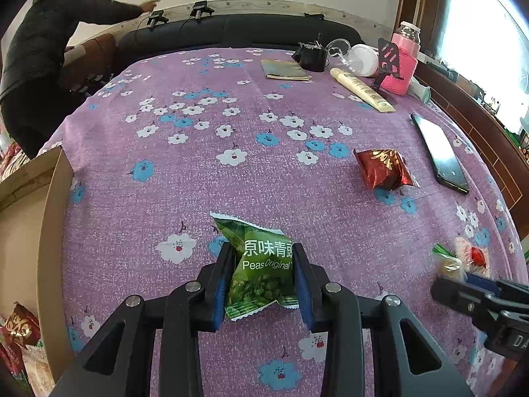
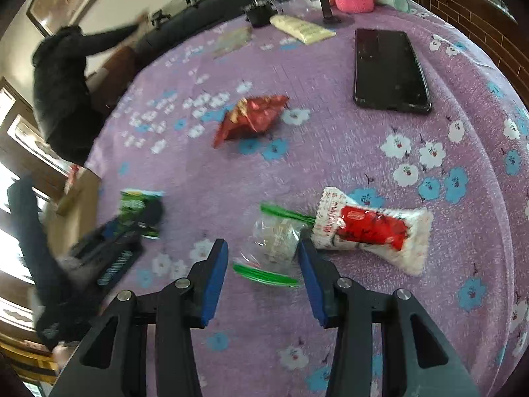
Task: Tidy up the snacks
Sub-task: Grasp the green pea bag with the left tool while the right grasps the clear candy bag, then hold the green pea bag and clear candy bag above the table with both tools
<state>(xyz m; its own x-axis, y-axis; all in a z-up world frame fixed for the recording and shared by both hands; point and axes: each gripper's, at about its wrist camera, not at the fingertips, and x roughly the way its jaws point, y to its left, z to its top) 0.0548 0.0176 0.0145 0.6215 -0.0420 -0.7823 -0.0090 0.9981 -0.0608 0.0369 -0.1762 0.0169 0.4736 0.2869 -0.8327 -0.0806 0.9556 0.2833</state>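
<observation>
Blue-padded jaws of the left gripper (image 1: 261,281) are closed on a green pea packet (image 1: 261,264); the right gripper (image 2: 263,274) is lowered over a clear zip bag (image 2: 276,241).

The pea packet is pinched across its middle, long axis pointing away from the camera, resting on the floral tabletop (image 1: 231,115). The zip bag lies between the right jaws, long axis running away from them; these stand partly open, with no pad seen pressing it. Counted: one pea packet, one zip bag, one red-and-white snack (image 2: 373,228) just right of it, one red foil packet (image 2: 251,117) farther off, one phone (image 2: 388,69), one cardboard box (image 1: 49,218) at the left.
</observation>
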